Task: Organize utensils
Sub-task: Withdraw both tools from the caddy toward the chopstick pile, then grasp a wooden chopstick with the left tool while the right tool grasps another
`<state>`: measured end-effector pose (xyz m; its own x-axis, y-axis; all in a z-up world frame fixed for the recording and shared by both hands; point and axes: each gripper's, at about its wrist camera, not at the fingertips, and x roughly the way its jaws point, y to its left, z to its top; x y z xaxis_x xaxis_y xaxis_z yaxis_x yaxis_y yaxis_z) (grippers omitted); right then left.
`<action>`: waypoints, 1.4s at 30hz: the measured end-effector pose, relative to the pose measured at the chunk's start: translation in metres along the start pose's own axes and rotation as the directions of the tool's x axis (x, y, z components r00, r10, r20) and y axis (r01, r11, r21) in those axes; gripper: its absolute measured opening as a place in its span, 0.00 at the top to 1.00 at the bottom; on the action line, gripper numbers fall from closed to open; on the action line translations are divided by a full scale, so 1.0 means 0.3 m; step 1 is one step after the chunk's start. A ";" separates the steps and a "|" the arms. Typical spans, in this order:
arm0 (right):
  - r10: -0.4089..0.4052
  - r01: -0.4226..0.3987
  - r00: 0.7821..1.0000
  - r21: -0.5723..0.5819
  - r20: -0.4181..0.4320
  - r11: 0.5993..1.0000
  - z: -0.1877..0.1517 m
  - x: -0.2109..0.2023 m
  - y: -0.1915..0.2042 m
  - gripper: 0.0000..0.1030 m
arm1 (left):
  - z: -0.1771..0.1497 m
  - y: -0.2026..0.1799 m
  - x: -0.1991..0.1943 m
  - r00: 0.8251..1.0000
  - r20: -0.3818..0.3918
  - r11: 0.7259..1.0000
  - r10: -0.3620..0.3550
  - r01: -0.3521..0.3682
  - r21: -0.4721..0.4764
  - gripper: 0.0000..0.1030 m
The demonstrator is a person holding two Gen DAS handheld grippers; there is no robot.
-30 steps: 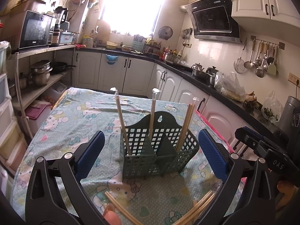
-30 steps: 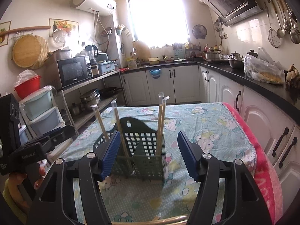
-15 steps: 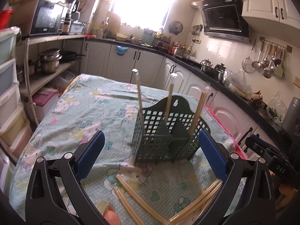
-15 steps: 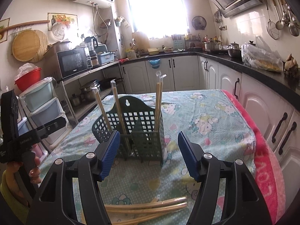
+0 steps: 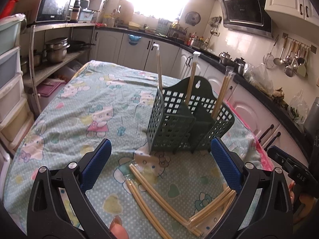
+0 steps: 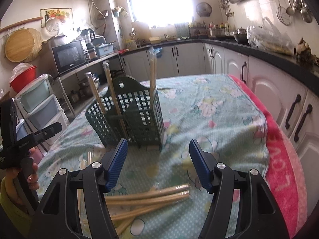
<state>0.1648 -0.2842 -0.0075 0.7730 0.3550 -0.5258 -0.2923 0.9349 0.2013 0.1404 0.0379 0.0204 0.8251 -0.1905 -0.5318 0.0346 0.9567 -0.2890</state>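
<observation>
A dark green mesh utensil basket (image 5: 179, 123) stands on the table with three wrapped pairs of bamboo chopsticks (image 5: 159, 67) upright in its compartments; it also shows in the right wrist view (image 6: 135, 115). Several more wrapped chopstick pairs (image 5: 157, 195) lie flat on the cloth in front of the basket, and in the right wrist view (image 6: 147, 199). My left gripper (image 5: 160, 169) is open and empty above the loose chopsticks. My right gripper (image 6: 156, 164) is open and empty, just above its pile.
The table wears a green cartoon-print cloth (image 5: 83, 103) with a pink towel (image 6: 283, 169) along its right edge. White cabinets (image 6: 279, 99) stand to the right, a shelf with pots (image 5: 56, 49) and plastic drawers (image 5: 10, 83) to the left.
Both grippers have pulled back from the basket and tilted down; the loose chopsticks on the cloth have come into fuller view. Both stay open.
</observation>
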 end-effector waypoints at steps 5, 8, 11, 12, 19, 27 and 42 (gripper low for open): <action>0.001 0.001 0.999 0.038 -0.054 0.999 -0.051 0.025 -0.033 0.40 | -0.030 0.019 0.030 0.999 -0.047 1.000 -0.006 0.005 -0.021 0.15; 0.005 -0.001 0.997 0.047 -0.083 0.999 -0.079 0.039 -0.039 0.41 | -0.049 0.030 0.051 0.997 -0.082 0.999 -0.016 0.013 -0.036 0.20; 0.007 -0.001 0.994 0.050 -0.109 0.999 -0.105 0.053 -0.043 0.42 | -0.067 0.035 0.071 0.993 -0.111 0.999 -0.025 0.020 -0.048 0.23; 0.007 -0.001 0.993 0.051 -0.118 0.999 -0.112 0.058 -0.045 0.42 | -0.072 0.037 0.077 0.993 -0.119 0.998 -0.026 0.020 -0.051 0.24; 0.013 0.000 0.985 0.073 -0.174 0.997 -0.147 0.102 -0.067 0.43 | -0.104 0.045 0.122 0.984 -0.173 0.997 -0.042 0.030 -0.067 0.38; 0.013 0.013 0.969 0.102 -0.246 0.995 -0.161 0.182 -0.111 0.48 | -0.126 0.066 0.182 0.973 -0.227 0.997 -0.034 0.017 -0.077 0.48; 0.088 -0.039 0.942 0.157 -0.323 0.987 -0.168 0.271 -0.172 0.80 | -0.115 0.152 0.306 0.949 -0.316 0.993 -0.005 -0.033 -0.113 0.48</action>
<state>0.2145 -0.3034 -0.1023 0.5210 0.4176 -0.7444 -0.2303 0.9086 0.3485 0.1981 0.0564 -0.0691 0.6045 -0.2547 -0.7548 -0.0561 0.9316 -0.3592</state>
